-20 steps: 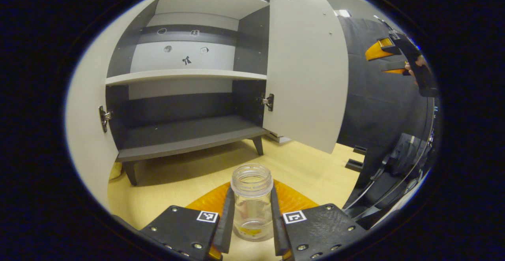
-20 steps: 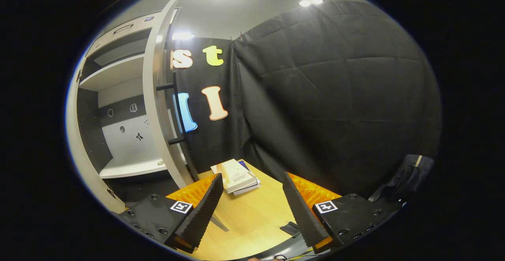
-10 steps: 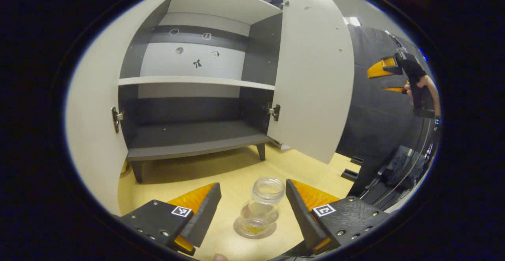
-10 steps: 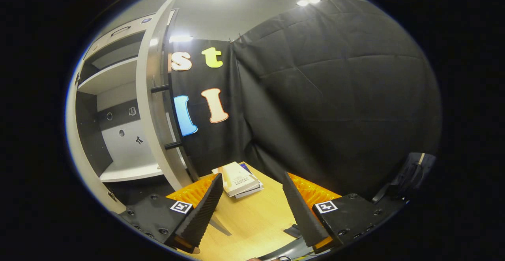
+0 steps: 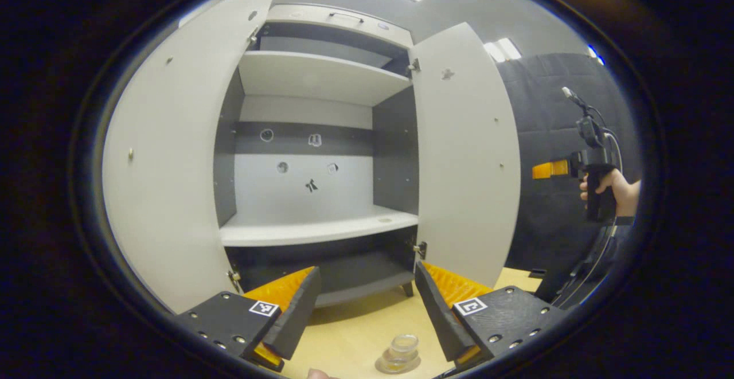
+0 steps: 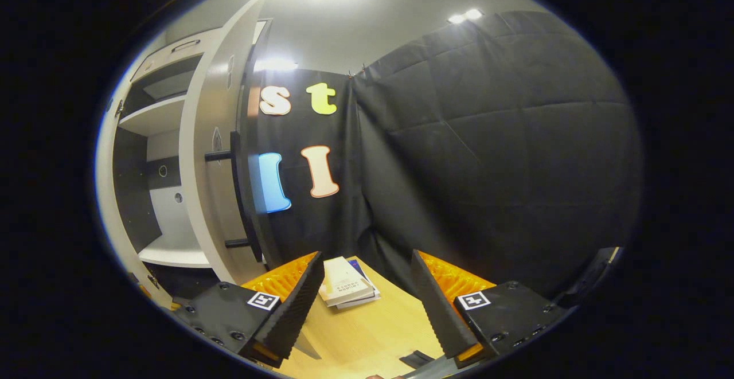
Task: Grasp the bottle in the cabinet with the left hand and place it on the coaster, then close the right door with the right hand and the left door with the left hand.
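Looking down at the bottom edge of the left gripper view, we see the bottle [image 5: 402, 351] standing upright on the coaster [image 5: 398, 365], low centre-right of frame, on the wooden table [image 5: 350, 333]. It reads as a small clear jar w/ open threaded mouth, prob. light, rigid, smooth-walled and so a bit slippery; could be glass, so we'd treat it as breakable. Best hold would be across the body below the threads, not the rim. We judge step 1 done.

Our left gripper [image 5: 367, 296] is spread wide, nothing between the fingers, well clear above the bottle and touching nothing.

Next out, in the right gripper view: right gripper [image 6: 367, 293] also wide apart and empty, over the table w/ a stack of books [image 6: 346, 282] beyond its tips.

Farther back, the cabinet [image 5: 321, 178] stands w/ both doors open. Left door [image 5: 172, 167] fills the left of frame, right door [image 5: 464, 161] centre-right; in the right gripper view the latter shows edge-on at upper left w/ its bar handle [image 6: 238, 198]. Doors look stiff, hinged panels: a push on the outer face or handle should swing them. Right door is our next job, we reckon.
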Demonstrator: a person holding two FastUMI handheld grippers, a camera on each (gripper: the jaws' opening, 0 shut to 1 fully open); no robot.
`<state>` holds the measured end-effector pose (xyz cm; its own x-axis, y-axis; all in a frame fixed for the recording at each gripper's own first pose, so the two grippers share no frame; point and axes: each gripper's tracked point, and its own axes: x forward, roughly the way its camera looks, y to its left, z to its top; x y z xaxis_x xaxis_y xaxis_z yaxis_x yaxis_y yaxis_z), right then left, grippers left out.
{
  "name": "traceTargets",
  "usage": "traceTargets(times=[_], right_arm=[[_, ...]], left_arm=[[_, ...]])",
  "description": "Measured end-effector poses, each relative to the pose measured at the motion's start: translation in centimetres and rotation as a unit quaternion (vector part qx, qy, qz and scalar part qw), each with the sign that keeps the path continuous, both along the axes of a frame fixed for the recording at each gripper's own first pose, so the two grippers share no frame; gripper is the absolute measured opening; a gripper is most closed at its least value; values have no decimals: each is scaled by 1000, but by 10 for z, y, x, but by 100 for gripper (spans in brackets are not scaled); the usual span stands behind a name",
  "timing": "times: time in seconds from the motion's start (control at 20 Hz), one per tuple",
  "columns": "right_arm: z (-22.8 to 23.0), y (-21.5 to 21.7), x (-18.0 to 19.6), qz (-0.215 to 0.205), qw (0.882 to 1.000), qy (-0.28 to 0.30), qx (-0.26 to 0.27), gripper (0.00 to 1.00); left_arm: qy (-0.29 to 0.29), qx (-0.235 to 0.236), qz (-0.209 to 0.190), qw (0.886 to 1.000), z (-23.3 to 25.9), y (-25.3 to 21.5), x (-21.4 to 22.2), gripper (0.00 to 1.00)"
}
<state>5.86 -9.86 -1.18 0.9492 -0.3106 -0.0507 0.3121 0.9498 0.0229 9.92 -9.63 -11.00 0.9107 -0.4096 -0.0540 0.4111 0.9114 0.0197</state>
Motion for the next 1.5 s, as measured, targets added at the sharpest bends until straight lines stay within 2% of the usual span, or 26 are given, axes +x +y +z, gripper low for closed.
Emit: traceTargets(times=[0.15, 0.25, 0.5, 0.65, 0.8, 0.9, 1.0, 1.2, 1.3, 1.5], right_arm=[[7, -2, 20, 23, 1000, -5, 11, 94], [13, -3, 33, 38, 999, -10, 17, 96], [23, -4, 74, 73, 997, -15, 38, 96], [29, -2, 95, 101, 994, -14, 40, 96], [35, 0, 110, 128, 991, -12, 23, 95], [39, 3, 117, 152, 988, -9, 15, 95], [40, 7, 120, 174, 985, -4, 14, 97], [44, 21, 125, 224, 974, 5, 44, 97], [46, 23, 124, 243, 970, 10, 29, 94], [46, 40, 112, 291, 956, 27, 17, 97]], left_arm=[[-14, 7, 45, 999, 44, 9, 12, 94], [-18, 5, 67, 998, 68, 10, 16, 94], [17, 6, 144, 989, 104, 24, 36, 94], [24, -16, 173, 984, 123, 32, 47, 94], [38, -28, 213, 976, 132, 46, 51, 94], [45, -26, 261, 964, 134, 66, 53, 94], [48, -27, 289, 956, 133, 78, 52, 94], [54, -22, 322, 945, 122, 85, 45, 94], [55, -29, 327, 943, 116, 77, 42, 94], [55, -38, 331, 941, 106, 58, 32, 94]])
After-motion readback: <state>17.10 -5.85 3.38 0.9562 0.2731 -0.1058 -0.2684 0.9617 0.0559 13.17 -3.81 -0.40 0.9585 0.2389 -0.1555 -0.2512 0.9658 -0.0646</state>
